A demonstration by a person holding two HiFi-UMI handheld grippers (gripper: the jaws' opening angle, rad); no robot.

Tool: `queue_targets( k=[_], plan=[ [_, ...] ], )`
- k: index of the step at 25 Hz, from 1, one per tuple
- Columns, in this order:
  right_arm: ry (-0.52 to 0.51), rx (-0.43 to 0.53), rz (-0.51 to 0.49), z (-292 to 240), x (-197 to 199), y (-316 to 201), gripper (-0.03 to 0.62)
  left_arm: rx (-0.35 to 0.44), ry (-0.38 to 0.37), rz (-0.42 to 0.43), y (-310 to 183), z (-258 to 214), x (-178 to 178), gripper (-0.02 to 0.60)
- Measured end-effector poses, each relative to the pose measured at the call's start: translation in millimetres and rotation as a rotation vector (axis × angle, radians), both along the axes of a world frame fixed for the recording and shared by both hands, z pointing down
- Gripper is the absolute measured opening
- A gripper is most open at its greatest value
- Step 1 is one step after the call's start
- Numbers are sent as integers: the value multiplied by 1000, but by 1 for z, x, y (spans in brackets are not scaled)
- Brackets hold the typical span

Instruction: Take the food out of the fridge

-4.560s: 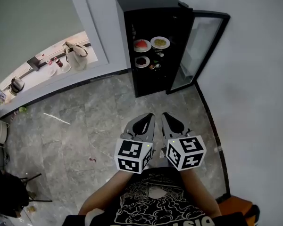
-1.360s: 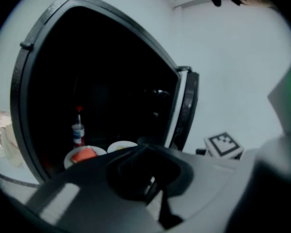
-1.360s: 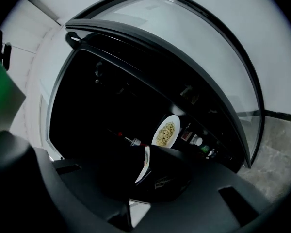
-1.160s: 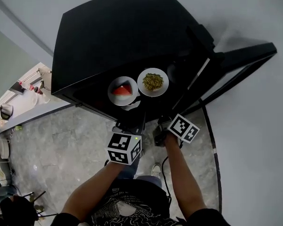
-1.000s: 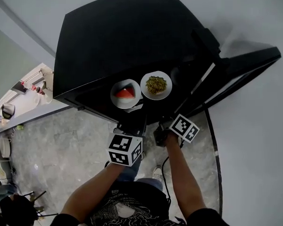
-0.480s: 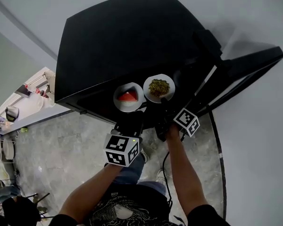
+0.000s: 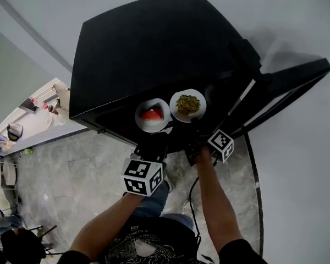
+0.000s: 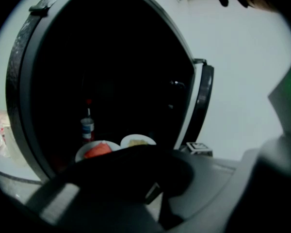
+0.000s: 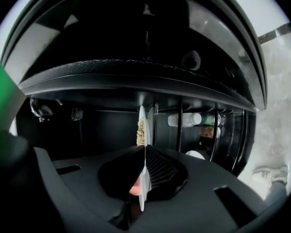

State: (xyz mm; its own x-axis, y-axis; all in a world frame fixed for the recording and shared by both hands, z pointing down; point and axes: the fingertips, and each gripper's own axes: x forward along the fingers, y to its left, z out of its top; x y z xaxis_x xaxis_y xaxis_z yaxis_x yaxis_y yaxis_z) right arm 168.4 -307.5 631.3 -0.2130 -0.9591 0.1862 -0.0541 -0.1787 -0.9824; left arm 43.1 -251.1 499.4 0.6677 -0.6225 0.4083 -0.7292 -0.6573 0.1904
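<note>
The step in hand is the grasp on the first dish. The right tongs (image 9: 143,171) have just been closing and now pinch the near rim of the white plate (image 7: 174,106) that carries the greenish food (image 7: 187,103). The right gripper view shows that rim edge-on between the two pads, which press on it. The plate itself stands on a shelf inside the open black fridge (image 7: 154,48), at the shelf's front edge and toward the side where the door (image 7: 286,87) hangs. Just beside it, on the side away from the door, is a second white plate (image 7: 140,117) with red food (image 7: 152,114). I cannot tell whether the two plates touch.

The left tongs (image 8: 153,191) hang in front of the fridge, below the red plate and short of the shelf. Their jaws look narrow and drawn together, with nothing between them.

Nothing looks lifted yet, so the task seems barely begun. The next move probably calls for a slight lift and a slow, level pull straight out past the shelf's front edge. A grip at one rim alone could let the plate tip and spill, so keeping the wrist from rolling matters, as does steering clear of the red plate.
</note>
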Motion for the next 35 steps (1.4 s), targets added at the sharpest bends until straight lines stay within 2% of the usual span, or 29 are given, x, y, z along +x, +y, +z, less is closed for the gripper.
queue_targets(
  k=[17, 24, 35],
  plan=[
    [-65, 65, 75, -2, 2, 26, 6, -16, 28, -20, 10, 1, -10, 2],
    [-78, 75, 65, 0, 2, 25, 8, -32, 42, -30, 16, 4, -15, 2],
    [-53, 15, 45, 2, 4, 20, 8, -31, 46, -38, 14, 3, -16, 2]
  ],
)
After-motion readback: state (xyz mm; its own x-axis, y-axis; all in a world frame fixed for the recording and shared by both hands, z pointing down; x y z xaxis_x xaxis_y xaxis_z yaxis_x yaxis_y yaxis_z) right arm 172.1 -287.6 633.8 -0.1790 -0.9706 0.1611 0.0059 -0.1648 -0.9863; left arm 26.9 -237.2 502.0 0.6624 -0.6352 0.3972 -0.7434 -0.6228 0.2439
